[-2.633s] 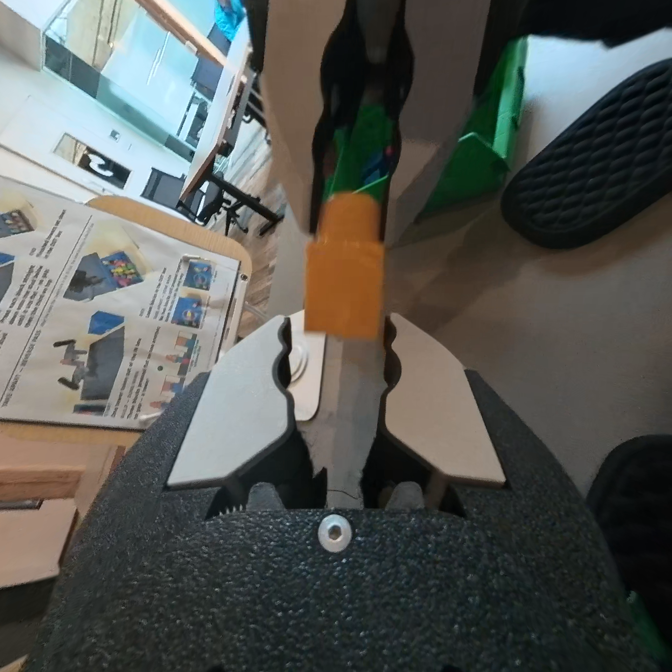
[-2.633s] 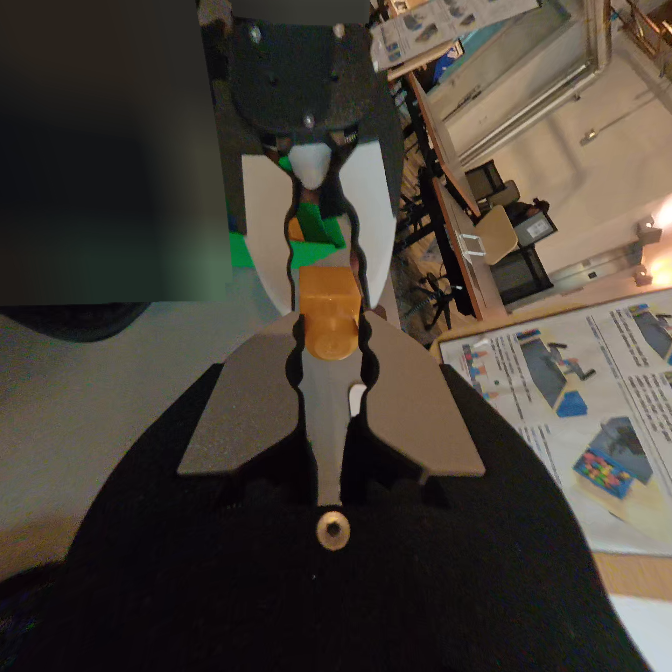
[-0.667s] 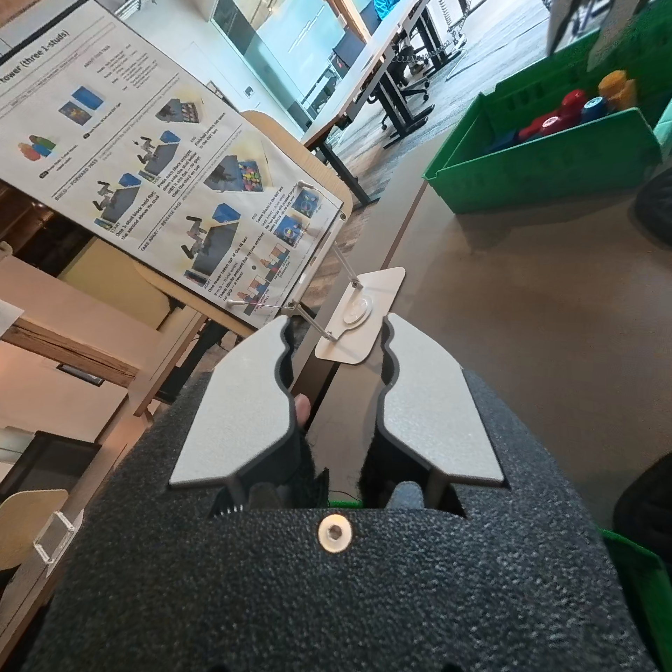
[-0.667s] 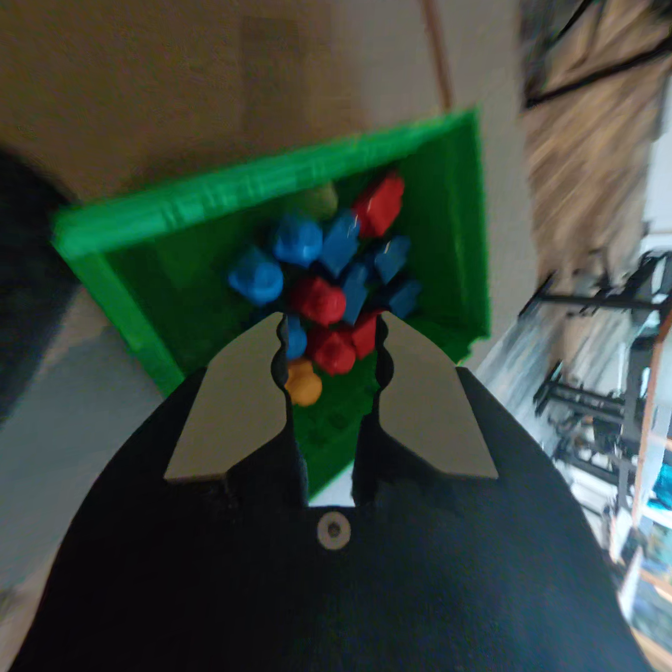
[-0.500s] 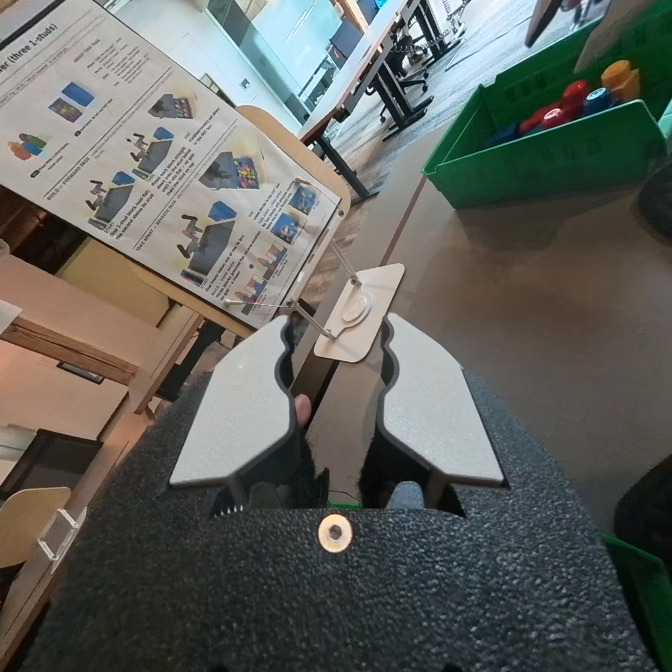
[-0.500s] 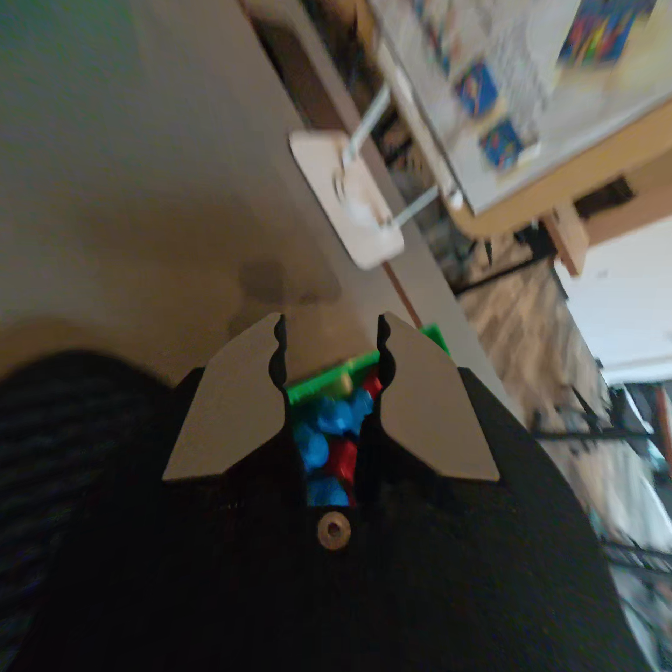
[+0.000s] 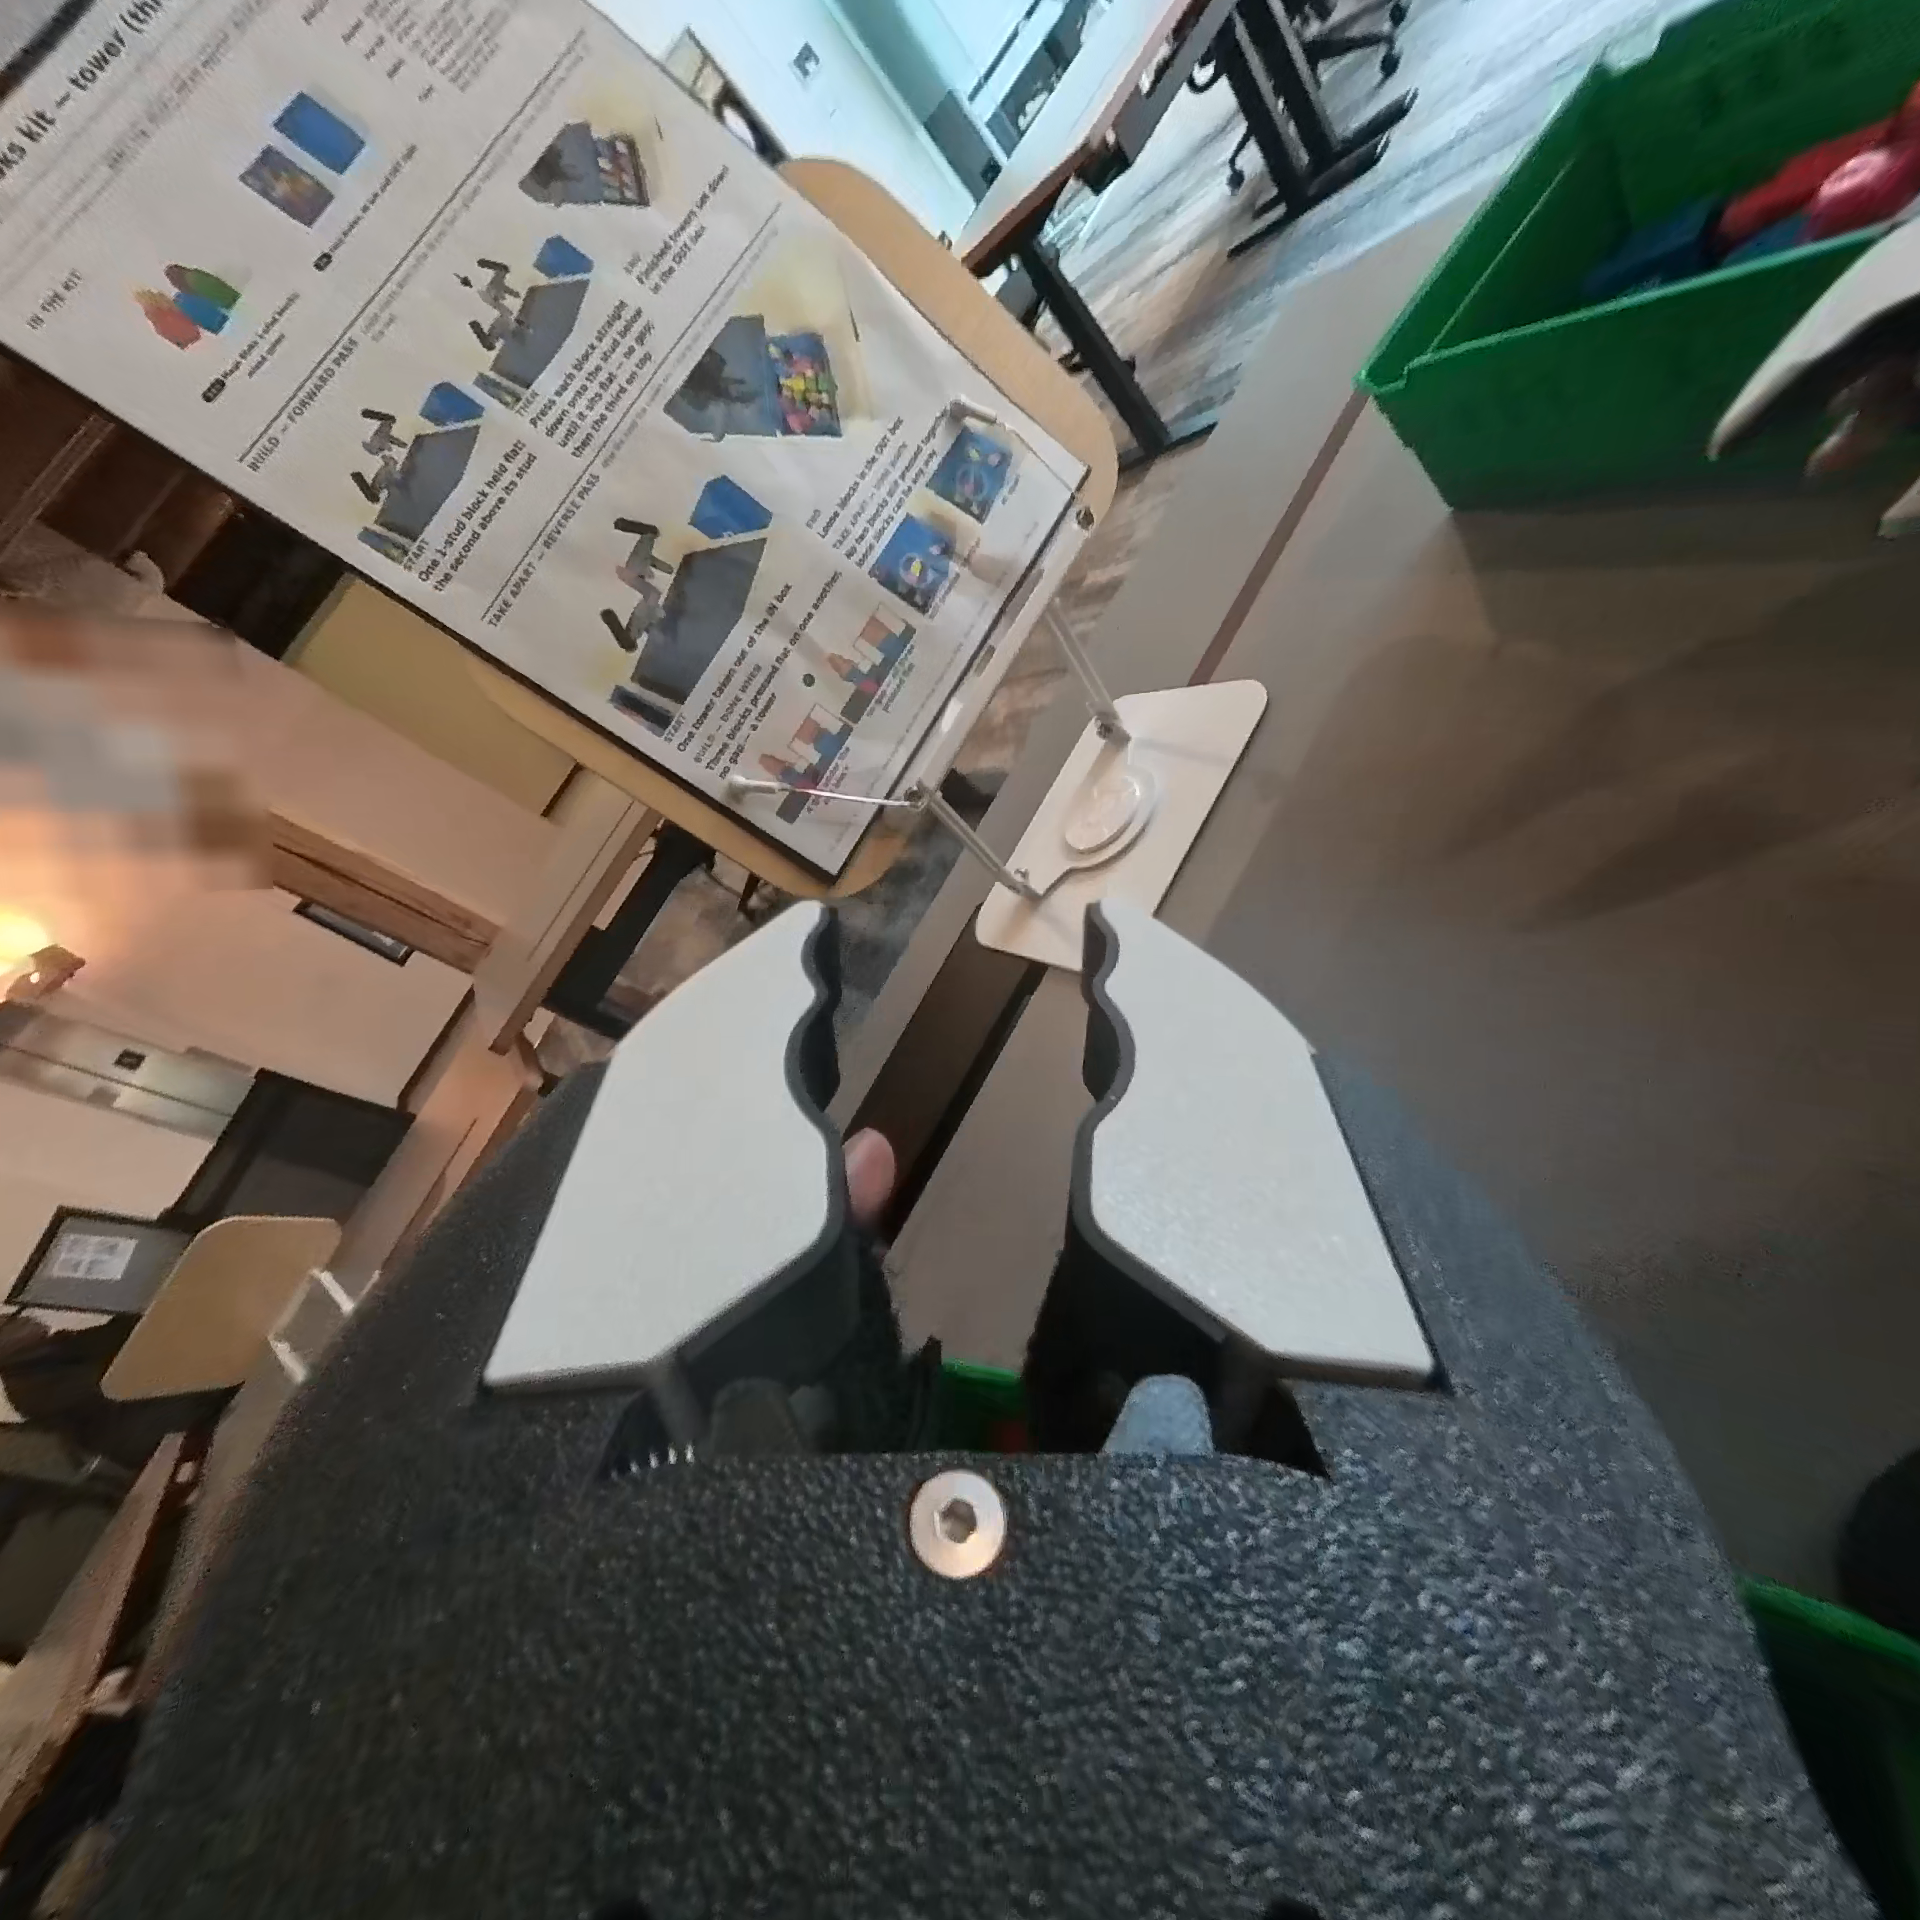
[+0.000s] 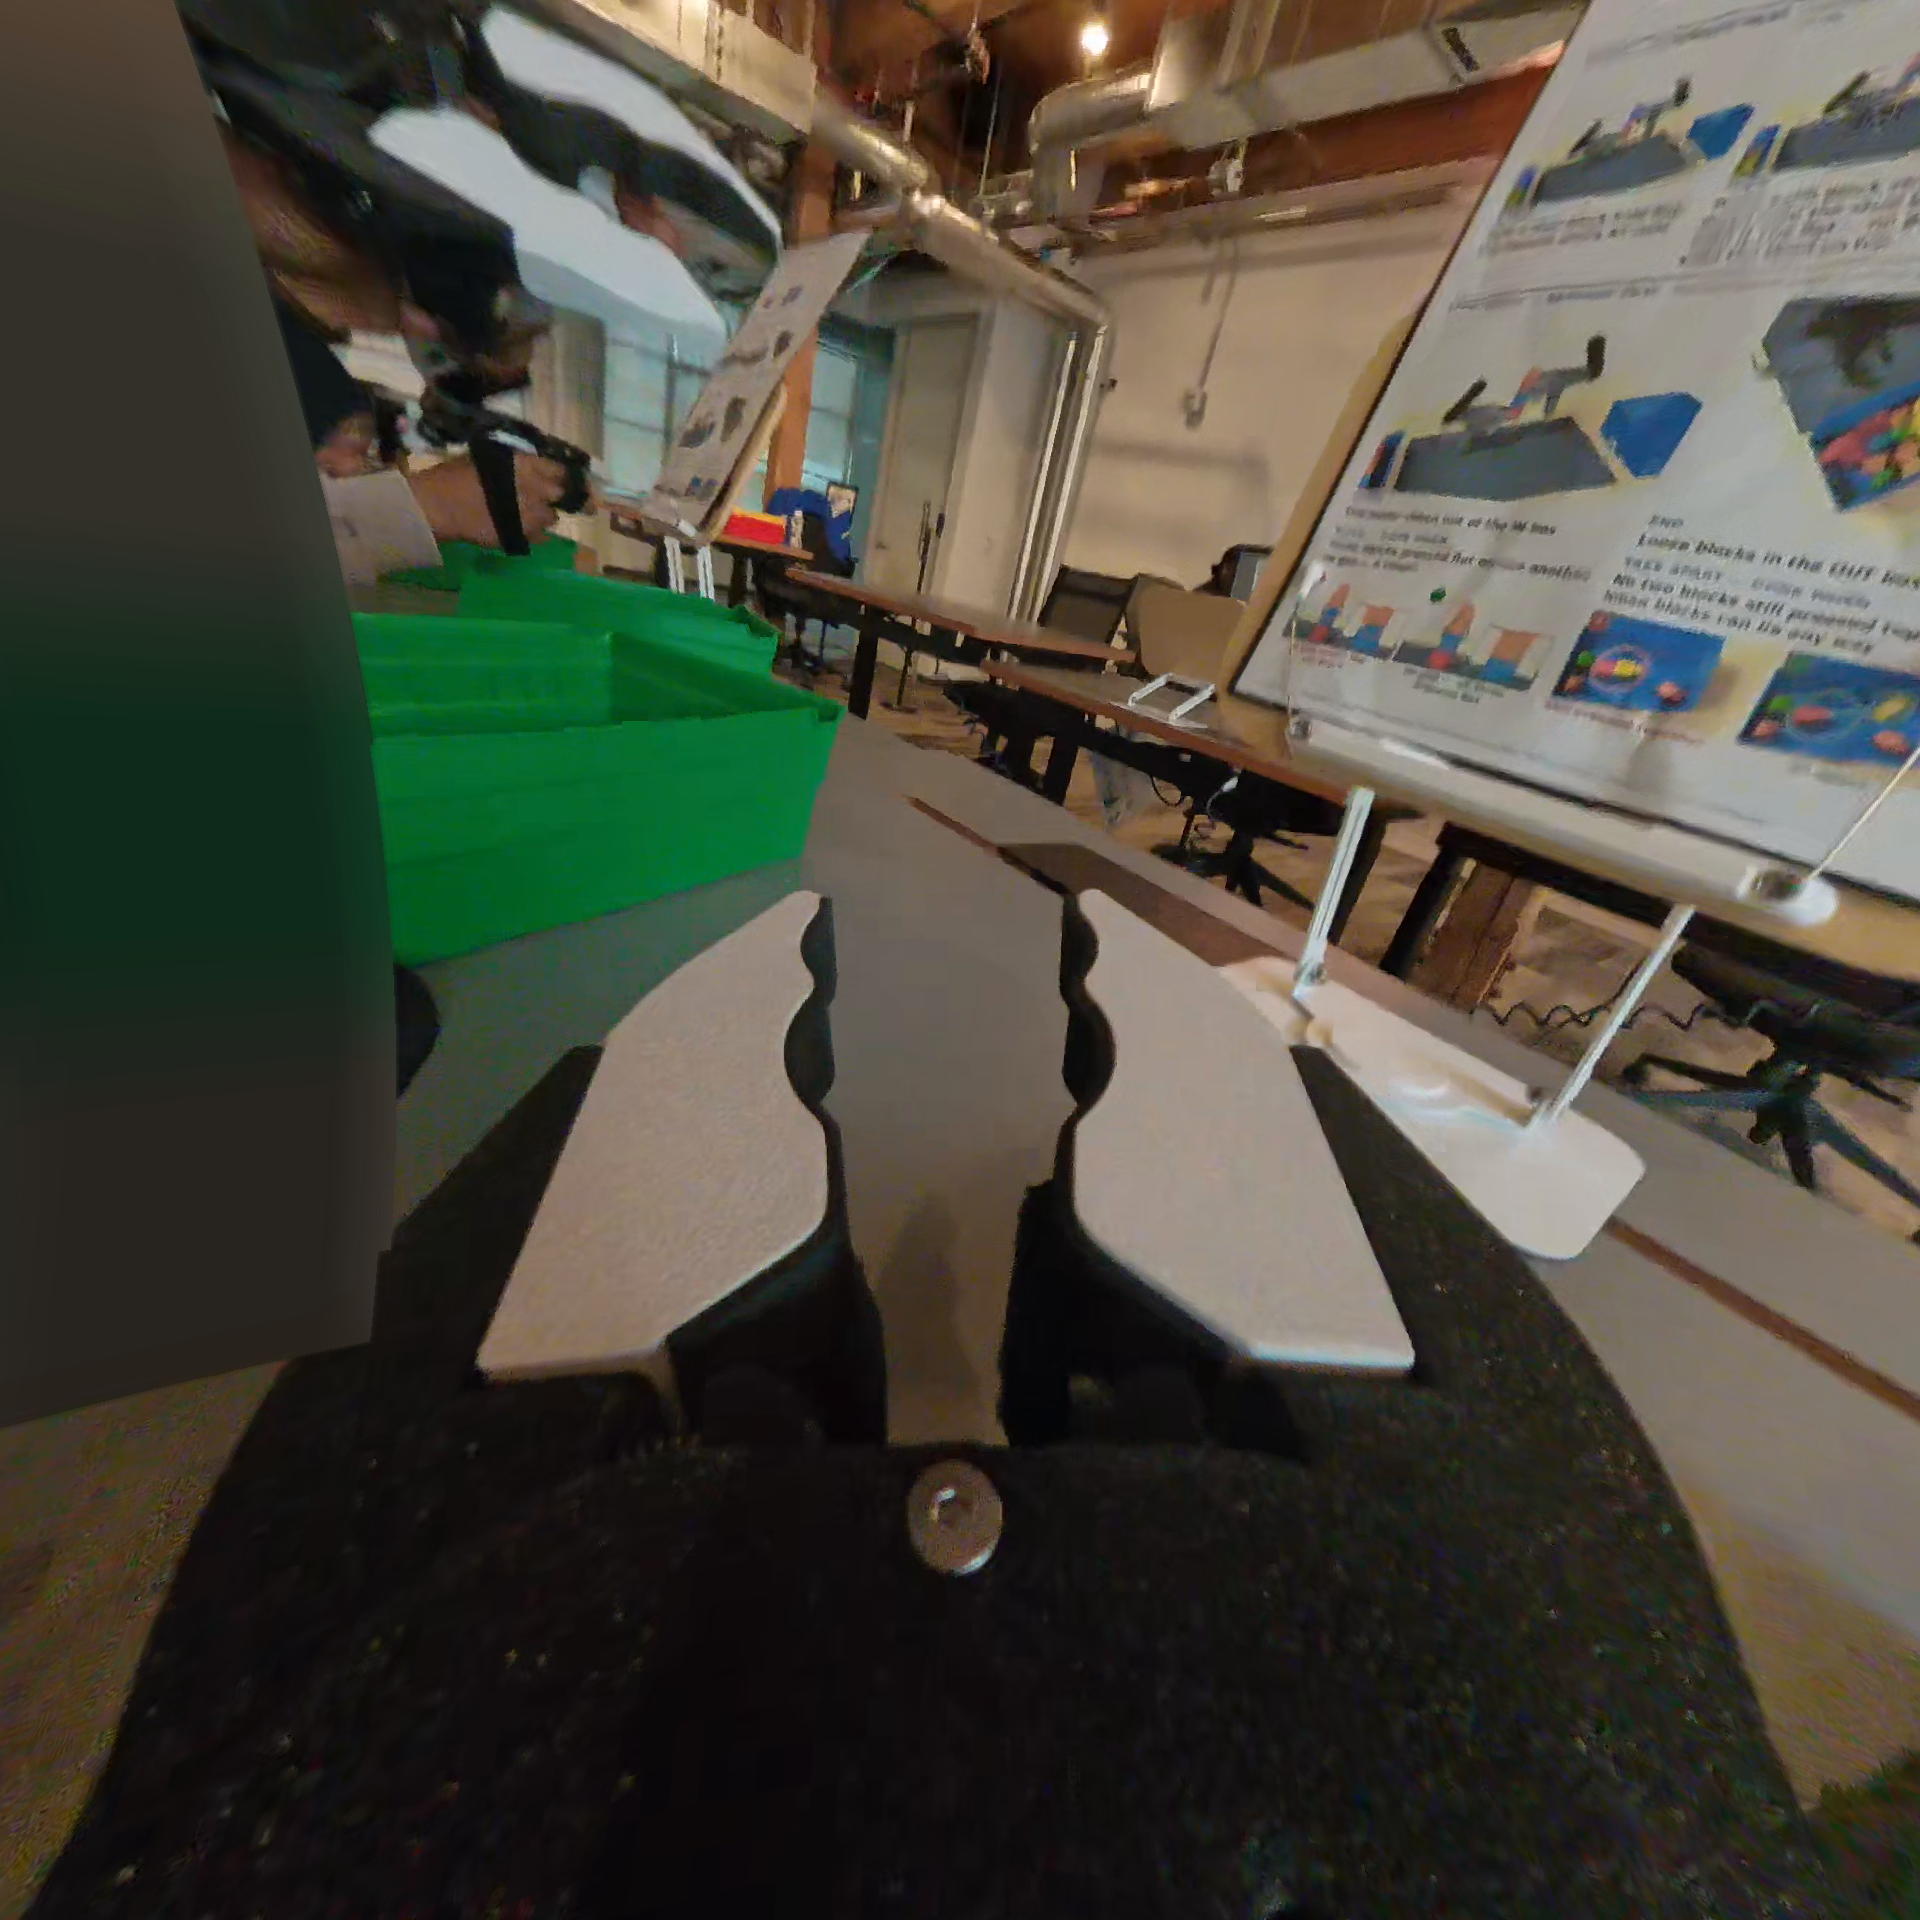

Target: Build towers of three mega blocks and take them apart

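A: status on the tongs?

B: left gripper (image 7: 956, 925) is sitting with jaws spread, nothing between them; a fingertip (image 7: 871, 1179) is showing in the gap near the base; right gripper (image 8: 945, 914) is also gaping apart and carrying nothing, grey table (image 8: 935, 997) showing through the gap.

A: where are the blocks?

B: they're lying in the green bin (image 7: 1621, 384) at the far right of the left wrist view; red block (image 7: 1860, 187) and blue block (image 7: 1652, 260) are poking above the wall, rest is hidden; the other tool's pale finger (image 7: 1808, 353) is hanging just beside that bin, partly cut by the frame edge.

A: and from the right wrist?

B: green bin (image 8: 592, 821) is sitting far left on the table, contents not visible from this low angle; instruction sheet (image 8: 1662, 436) on its white stand (image 8: 1455, 1122) is standing to the right, near the table edge; same sheet (image 7: 540, 416) is leaning at the left in the left wrist view.
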`<action>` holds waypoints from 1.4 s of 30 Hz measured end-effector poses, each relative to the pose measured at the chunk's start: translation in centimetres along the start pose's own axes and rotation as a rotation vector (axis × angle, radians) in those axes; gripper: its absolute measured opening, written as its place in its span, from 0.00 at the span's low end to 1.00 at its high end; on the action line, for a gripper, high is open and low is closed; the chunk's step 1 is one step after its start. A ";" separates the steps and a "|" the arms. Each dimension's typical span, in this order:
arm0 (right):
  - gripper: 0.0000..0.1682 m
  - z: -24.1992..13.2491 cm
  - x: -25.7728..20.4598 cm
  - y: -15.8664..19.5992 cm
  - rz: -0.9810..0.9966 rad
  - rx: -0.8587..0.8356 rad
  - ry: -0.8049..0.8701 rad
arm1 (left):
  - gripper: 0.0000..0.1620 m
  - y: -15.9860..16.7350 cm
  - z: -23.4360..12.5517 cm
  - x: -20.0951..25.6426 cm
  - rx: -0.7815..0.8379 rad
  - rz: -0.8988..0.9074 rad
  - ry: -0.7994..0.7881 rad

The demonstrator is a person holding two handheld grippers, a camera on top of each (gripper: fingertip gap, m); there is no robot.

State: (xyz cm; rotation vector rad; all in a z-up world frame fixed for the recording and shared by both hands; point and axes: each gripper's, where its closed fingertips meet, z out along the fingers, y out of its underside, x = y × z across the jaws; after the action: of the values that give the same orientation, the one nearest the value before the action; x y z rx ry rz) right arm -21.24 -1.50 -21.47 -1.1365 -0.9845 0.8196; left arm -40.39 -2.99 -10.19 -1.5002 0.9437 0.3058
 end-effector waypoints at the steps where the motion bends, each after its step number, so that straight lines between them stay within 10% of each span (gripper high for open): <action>1: 0.25 0.0 -0.2 0.7 0.007 -0.030 -0.008 | 0.27 0.0 -0.1 -0.1 -0.020 0.011 -0.002; 14: 0.27 -0.6 -0.7 0.4 -0.006 -0.059 -0.019 | 0.32 12.6 -9.4 0.4 -0.657 -0.285 -0.222; 25: 0.26 -0.6 -1.4 0.1 -0.016 -0.052 -0.041 | 0.31 20.5 -15.3 8.9 -0.946 0.115 0.492; 42: 0.25 -0.6 -0.8 1.0 -0.025 -0.091 -0.021 | 0.32 25.5 -12.3 12.7 -0.840 0.487 0.877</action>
State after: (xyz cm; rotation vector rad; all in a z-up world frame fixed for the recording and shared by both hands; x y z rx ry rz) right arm -20.95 -2.20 -22.65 -1.1935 -1.0607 0.7743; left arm -54.49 -16.23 -34.43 -2.2127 2.0691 0.4316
